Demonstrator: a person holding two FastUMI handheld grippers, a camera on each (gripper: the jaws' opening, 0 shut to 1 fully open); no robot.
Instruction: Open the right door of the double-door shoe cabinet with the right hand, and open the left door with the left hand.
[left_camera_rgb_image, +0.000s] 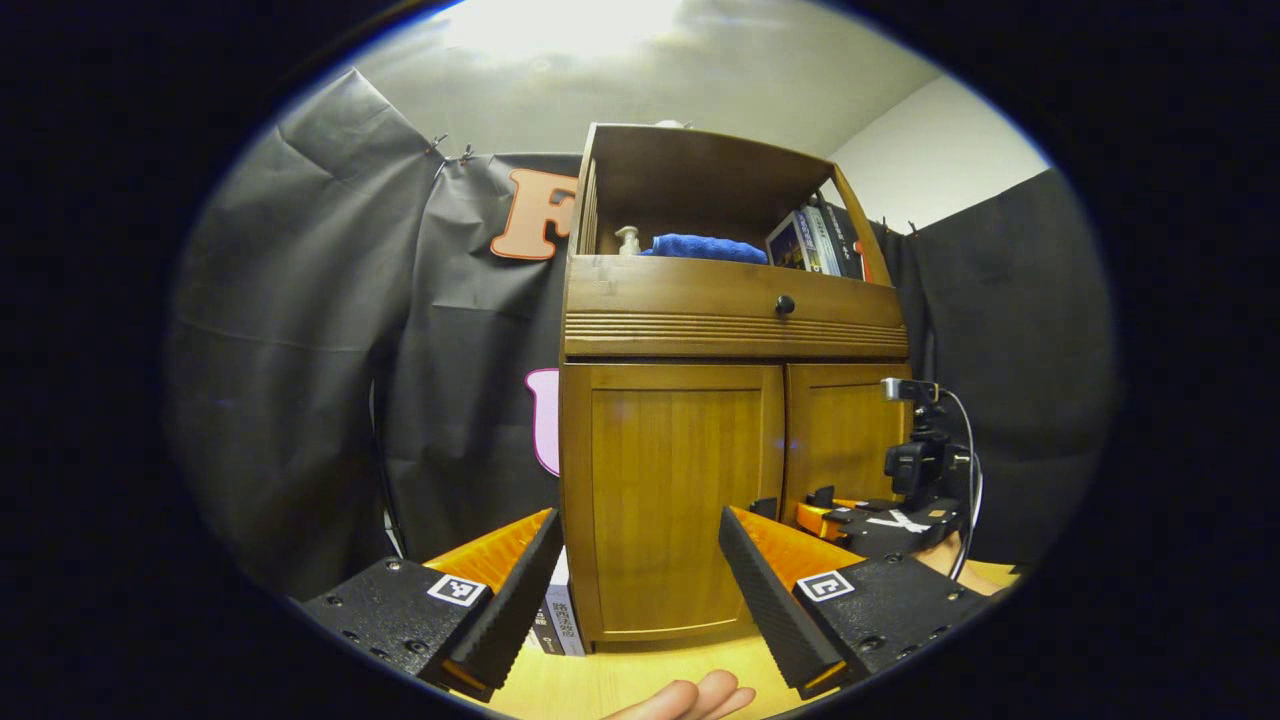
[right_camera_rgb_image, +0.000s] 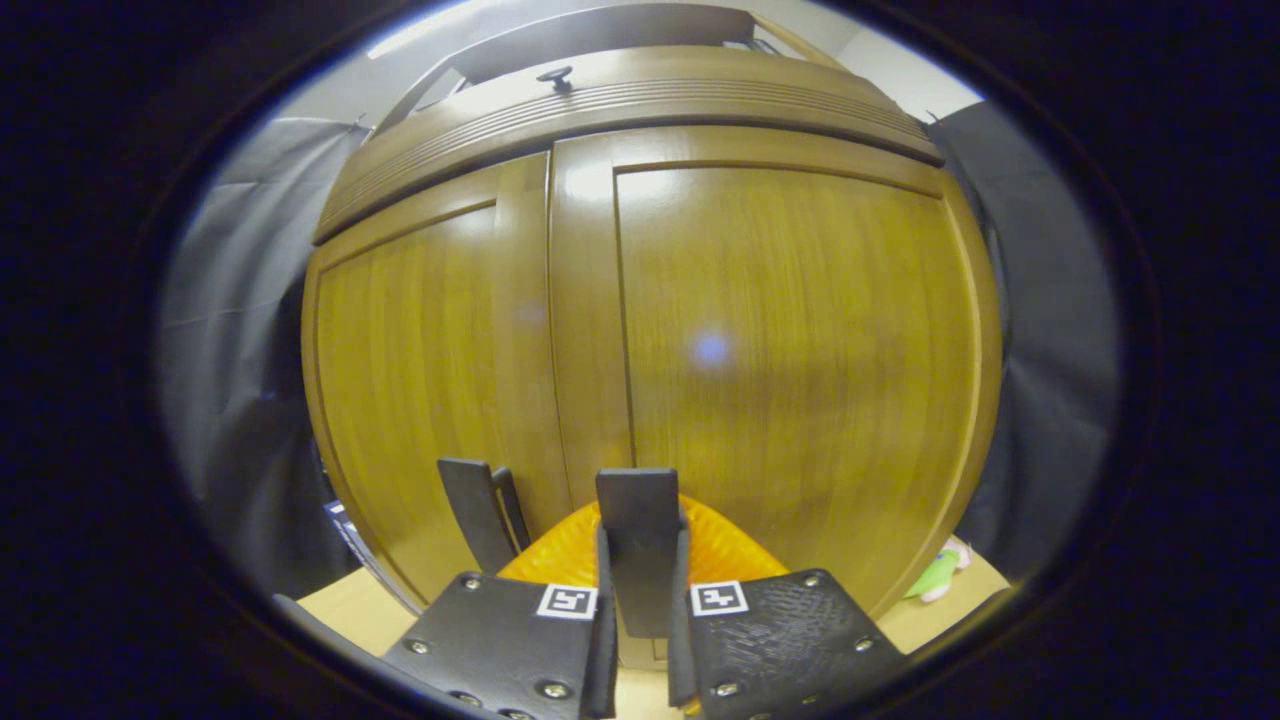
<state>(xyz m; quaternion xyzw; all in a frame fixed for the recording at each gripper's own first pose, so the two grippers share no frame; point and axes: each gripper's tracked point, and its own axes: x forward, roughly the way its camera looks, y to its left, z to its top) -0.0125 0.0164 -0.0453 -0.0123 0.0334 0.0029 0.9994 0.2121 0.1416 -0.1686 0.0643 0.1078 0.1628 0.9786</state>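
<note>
The wooden shoe cabinet stands on the table with its left door (left_camera_rgb_image: 680, 490) and right door (left_camera_rgb_image: 840, 430) both closed. My left gripper (left_camera_rgb_image: 640, 590) is open and hangs a short way in front of the left door, touching nothing. Each door carries a black tab handle low down by the middle seam: the left handle (right_camera_rgb_image: 478, 520) is free. My right gripper (right_camera_rgb_image: 638, 640) is shut on the right door's handle (right_camera_rgb_image: 637, 520), close up against the right door (right_camera_rgb_image: 780, 350). In the left gripper view the right gripper (left_camera_rgb_image: 850, 515) sits low at that door.
A drawer with a dark knob (left_camera_rgb_image: 785, 305) sits above the doors. The open shelf holds a blue towel (left_camera_rgb_image: 705, 247) and books (left_camera_rgb_image: 815, 240). More books (left_camera_rgb_image: 560, 620) stand left of the cabinet on the table (left_camera_rgb_image: 620, 685). A hand (left_camera_rgb_image: 690, 700) shows below.
</note>
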